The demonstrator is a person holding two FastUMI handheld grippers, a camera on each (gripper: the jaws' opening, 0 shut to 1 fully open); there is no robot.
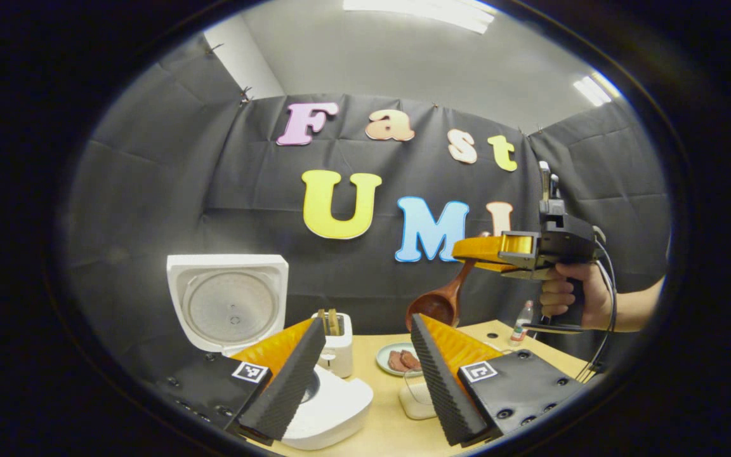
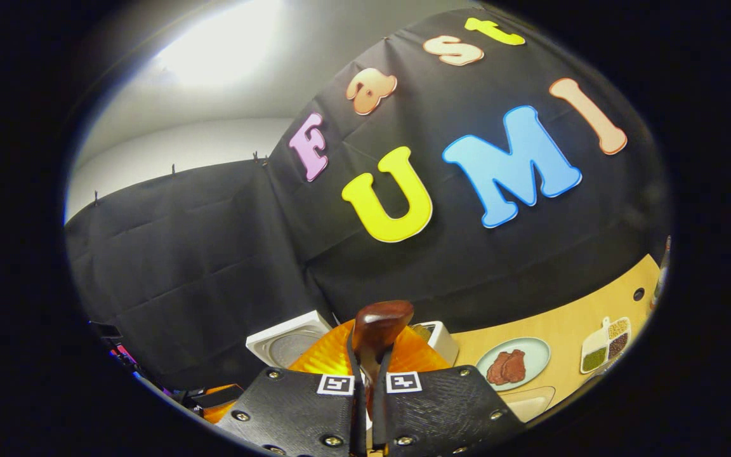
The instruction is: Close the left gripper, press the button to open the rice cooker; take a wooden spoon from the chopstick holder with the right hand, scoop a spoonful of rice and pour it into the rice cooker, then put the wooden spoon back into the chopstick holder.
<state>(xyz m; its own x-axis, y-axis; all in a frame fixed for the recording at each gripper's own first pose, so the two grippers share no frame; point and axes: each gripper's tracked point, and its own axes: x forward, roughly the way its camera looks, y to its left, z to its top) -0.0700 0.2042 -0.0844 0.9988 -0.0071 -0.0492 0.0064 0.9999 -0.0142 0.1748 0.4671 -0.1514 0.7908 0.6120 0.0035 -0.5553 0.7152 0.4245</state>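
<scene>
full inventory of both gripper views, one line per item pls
rice cooker: 1, white, table's left end, lid up
chopstick holder: 1, white, behind cooker, wooden utensils inside
wooden spoon: 1, dark brown, raised, bowl down
plate: 1, pale blue, mid-table, brown meat on it
divided dish: 1, white, grains, right of plate
clear container: 1, near edge
bottle: 1, far right
table: 1, light wood
left gripper: jaws open
right gripper: jaws clamp spoon handle
hand: 1, holds right gripper
</scene>
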